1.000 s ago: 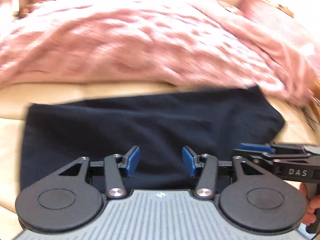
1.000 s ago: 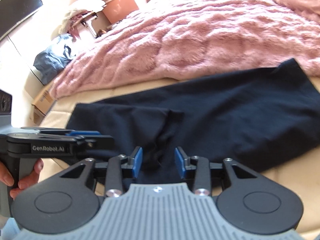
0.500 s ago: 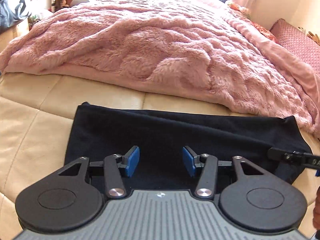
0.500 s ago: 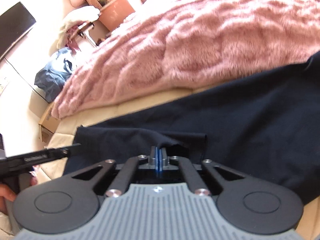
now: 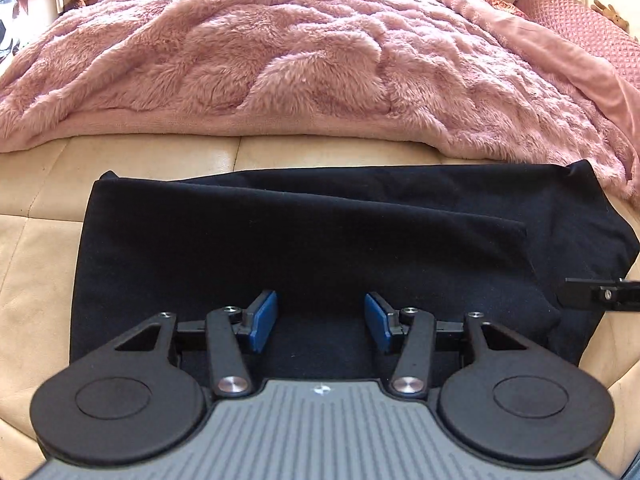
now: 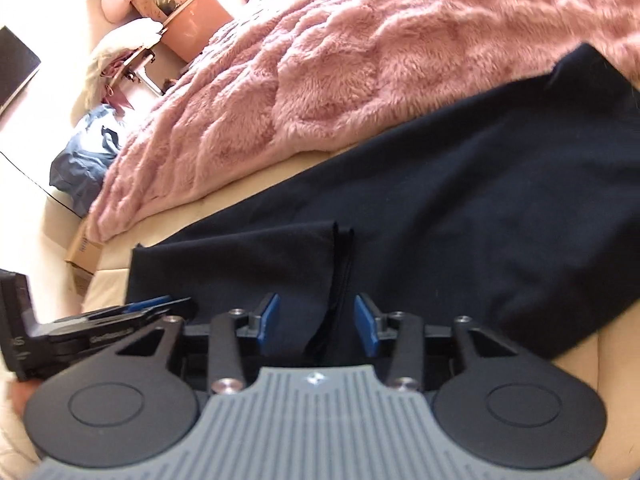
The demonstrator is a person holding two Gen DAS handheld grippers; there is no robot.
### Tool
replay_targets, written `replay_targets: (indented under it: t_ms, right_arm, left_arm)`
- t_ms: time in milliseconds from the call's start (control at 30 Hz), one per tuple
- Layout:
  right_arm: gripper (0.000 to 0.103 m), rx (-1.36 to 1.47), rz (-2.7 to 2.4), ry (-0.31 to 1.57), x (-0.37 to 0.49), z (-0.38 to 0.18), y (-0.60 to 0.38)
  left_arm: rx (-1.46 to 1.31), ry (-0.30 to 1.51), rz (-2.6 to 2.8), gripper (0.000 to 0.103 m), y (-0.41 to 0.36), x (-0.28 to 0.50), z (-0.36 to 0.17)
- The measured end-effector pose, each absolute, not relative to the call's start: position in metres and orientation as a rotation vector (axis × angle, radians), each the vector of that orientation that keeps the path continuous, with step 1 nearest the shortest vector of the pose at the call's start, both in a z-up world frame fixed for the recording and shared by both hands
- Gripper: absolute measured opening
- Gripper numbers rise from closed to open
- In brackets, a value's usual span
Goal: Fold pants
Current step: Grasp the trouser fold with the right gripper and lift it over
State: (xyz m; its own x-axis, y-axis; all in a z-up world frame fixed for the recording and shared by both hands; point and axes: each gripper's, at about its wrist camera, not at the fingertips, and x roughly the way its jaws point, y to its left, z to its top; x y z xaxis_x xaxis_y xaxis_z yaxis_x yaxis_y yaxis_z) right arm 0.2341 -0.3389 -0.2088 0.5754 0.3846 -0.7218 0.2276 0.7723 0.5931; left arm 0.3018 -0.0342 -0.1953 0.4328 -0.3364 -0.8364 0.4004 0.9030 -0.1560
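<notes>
Dark navy pants (image 5: pixel 312 240) lie folded lengthwise on the beige quilted bed, one layer's edge running across the top. My left gripper (image 5: pixel 318 320) hovers open over their near edge, nothing between its blue pads. In the right wrist view the pants (image 6: pixel 480 200) stretch away to the right, and a folded cuff edge (image 6: pixel 340 272) rises between the blue pads of my right gripper (image 6: pixel 316 320). Its jaws are opening and the pads stand apart from the cloth. The left gripper (image 6: pixel 120 320) also shows at the left there, and the right gripper's tip (image 5: pixel 600 294) at the right of the left view.
A fluffy pink blanket (image 5: pixel 320 60) covers the bed beyond the pants. A pink pillow (image 5: pixel 580 28) lies at the far right. Beside the bed are a blue bag (image 6: pixel 84 156), a cardboard box (image 6: pixel 84 256) and a terracotta tub (image 6: pixel 192 28). Bare beige mattress (image 5: pixel 36 260) flanks the pants.
The right gripper shut on the pants' folded edge half a second ago and has since opened again, rolling as it sank. The left gripper moved lower, closer to the pants, still open.
</notes>
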Motion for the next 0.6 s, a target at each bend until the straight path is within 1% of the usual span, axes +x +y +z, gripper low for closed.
replay_targets:
  t_ms: [167,267,300,333,367,433,467,600]
  right_arm:
    - [0.039,0.763,0.064,0.998,0.235,-0.223,-0.335]
    - [0.034,0.818,0.035,0.994,0.238,-0.231,-0.333]
    - [0.032,0.822,0.029,0.994,0.239,-0.232,-0.330]
    - [0.019,0.808,0.025,1.002,0.240,-0.231,-0.326]
    - [0.013,0.788,0.029,1.014,0.241,-0.230,-0.320]
    - [0.011,0.749,0.013,1.020,0.243,-0.228,-0.311]
    - [0.005,0.750,0.000,1.017,0.243,-0.228,-0.311]
    - [0.001,0.794,-0.016,0.991,0.240,-0.220,-0.316]
  left_arm:
    - [0.067,1.029,-0.454,0.058,-0.036,0.301,-0.195]
    - [0.076,1.030,-0.459,0.058,-0.037,0.301,-0.195]
    - [0.077,1.030,-0.460,0.058,-0.038,0.301,-0.196]
    - [0.077,1.030,-0.459,0.058,-0.038,0.302,-0.197]
    - [0.077,1.029,-0.457,0.058,-0.038,0.302,-0.197]
    - [0.078,1.027,-0.456,0.058,-0.039,0.301,-0.198]
    - [0.077,1.027,-0.455,0.058,-0.039,0.301,-0.198]
    - [0.066,1.023,-0.466,0.058,-0.034,0.299,-0.191]
